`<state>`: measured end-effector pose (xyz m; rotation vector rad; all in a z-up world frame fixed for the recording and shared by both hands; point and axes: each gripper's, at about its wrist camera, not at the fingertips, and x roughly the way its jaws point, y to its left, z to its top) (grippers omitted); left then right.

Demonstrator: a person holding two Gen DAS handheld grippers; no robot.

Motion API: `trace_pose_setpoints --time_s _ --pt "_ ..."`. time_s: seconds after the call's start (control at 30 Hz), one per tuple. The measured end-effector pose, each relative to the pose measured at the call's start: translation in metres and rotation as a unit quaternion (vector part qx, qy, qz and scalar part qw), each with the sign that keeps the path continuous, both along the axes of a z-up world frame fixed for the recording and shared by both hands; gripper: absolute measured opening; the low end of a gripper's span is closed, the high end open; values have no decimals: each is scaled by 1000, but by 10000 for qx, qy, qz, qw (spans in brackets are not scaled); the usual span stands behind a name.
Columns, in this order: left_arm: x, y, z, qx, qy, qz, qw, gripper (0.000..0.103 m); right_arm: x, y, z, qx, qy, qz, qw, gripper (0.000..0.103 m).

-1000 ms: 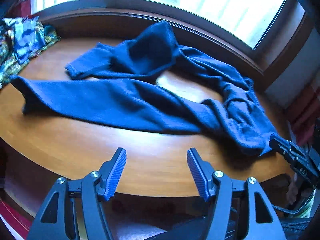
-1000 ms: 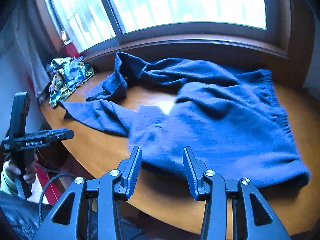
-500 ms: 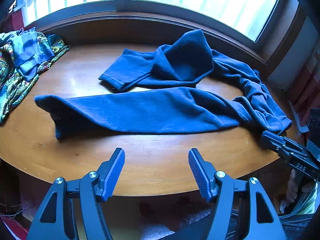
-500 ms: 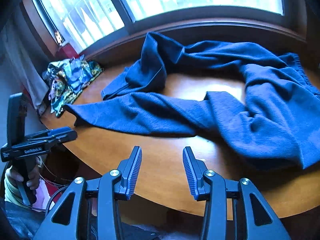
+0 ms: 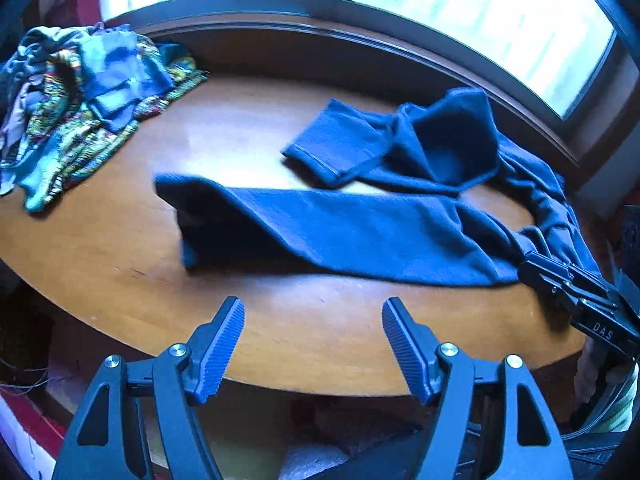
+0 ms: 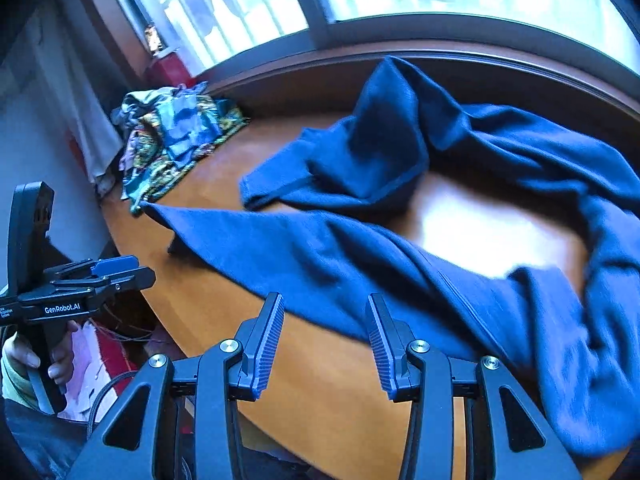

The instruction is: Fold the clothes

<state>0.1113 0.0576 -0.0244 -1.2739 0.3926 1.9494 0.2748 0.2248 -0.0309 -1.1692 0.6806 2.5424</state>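
1. Trousers: dark blue knit fabric trousers (image 5: 360, 232) are spread across the round wooden table (image 5: 120, 248), unfolded. The near leg is laid out roughly straight along the front of the table; the far leg (image 5: 340, 148) is bent back and bunched on itself near the window side.
2. Waist end (image 6: 580, 360) is gathered in wrinkles at the right of the table, close to its edge.
3. Progress, as judged: no fold is made yet. Garment is only partly flattened; the far leg needs straightening and aligning onto the near leg before any fold across.
4. Left gripper (image 5: 312, 344): fingers spread wide, nothing held, hovering over the front table edge, clear of the cloth.
5. Right gripper (image 6: 326, 344): fingers spread, nothing pinched, positioned just in front of the near-leg fabric edge. In the left wrist view its tip (image 5: 560, 280) is seen just beside the waist end; contact cannot be told.
6. Multicoloured patterned cloth pile (image 5: 80, 100) is lying at the left rear of the table, well apart from the trousers; unfolded as far as can be seen.
7. Window (image 5: 440, 12) is behind the table; glare patch on the wood between the legs.
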Motion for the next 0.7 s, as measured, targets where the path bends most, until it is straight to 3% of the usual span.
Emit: trace_pose_setpoints --time_s 0.3,0.57,0.7 --pt "-25 7 7 103 88 -84 9999 70 -28 2 -10 -53 -154 44 9999 43" --pt "-58 24 9 298 271 -903 9951 71 -45 -9 -7 -18 -335 -506 9982 43" --pt "-75 32 -3 300 -8 -1314 9909 74 -65 -16 -5 257 -650 -506 9963 46"
